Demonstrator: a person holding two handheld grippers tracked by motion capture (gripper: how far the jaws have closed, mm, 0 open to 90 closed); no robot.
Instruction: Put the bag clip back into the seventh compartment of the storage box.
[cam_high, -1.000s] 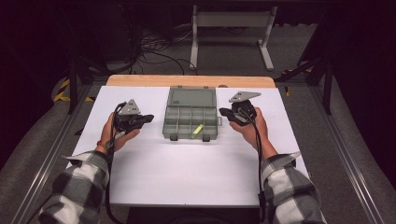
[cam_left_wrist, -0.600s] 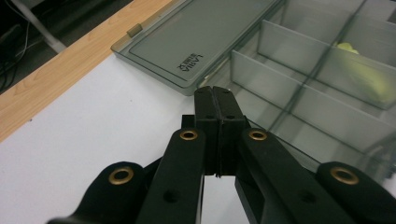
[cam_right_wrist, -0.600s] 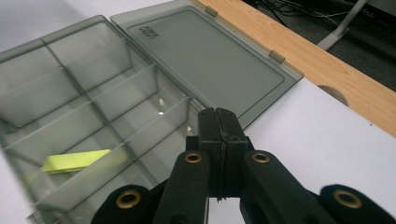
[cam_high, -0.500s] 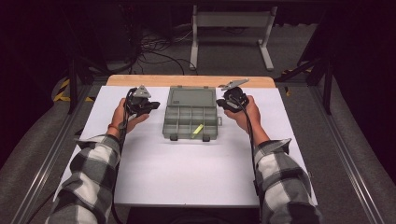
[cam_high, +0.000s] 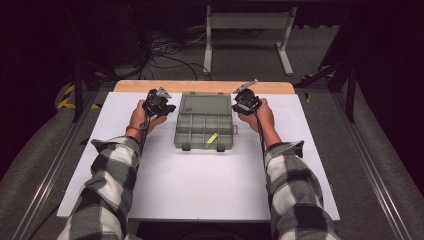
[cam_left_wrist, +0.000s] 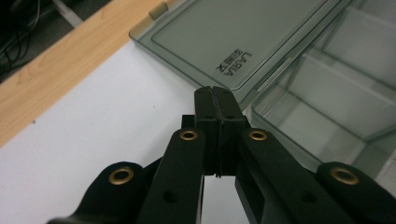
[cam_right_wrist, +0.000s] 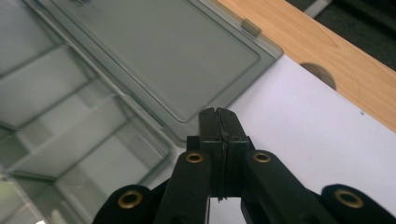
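Note:
A grey see-through compartment box (cam_high: 200, 131) lies open mid-table, its lid (cam_high: 205, 103) folded flat toward the far side. A small yellow piece (cam_high: 212, 138) rests in a front compartment. My left gripper (cam_high: 170, 107) is shut and empty just off the lid's left edge. In the left gripper view its closed tips (cam_left_wrist: 215, 91) sit at the corner of the lid (cam_left_wrist: 243, 42), beside the compartments (cam_left_wrist: 327, 93). My right gripper (cam_high: 235, 106) is shut and empty at the lid's right edge. Its tips (cam_right_wrist: 217, 112) lie next to the lid (cam_right_wrist: 163, 51).
A white sheet (cam_high: 200, 185) covers the table, with a strip of bare wood (cam_high: 200, 86) along the far edge. A metal stand (cam_high: 245, 20) and cables (cam_high: 165, 55) sit on the floor beyond.
Both hands have moved away from the person along the box's sides, from beside the compartments up to the lid's two edges. Both grippers stayed shut.

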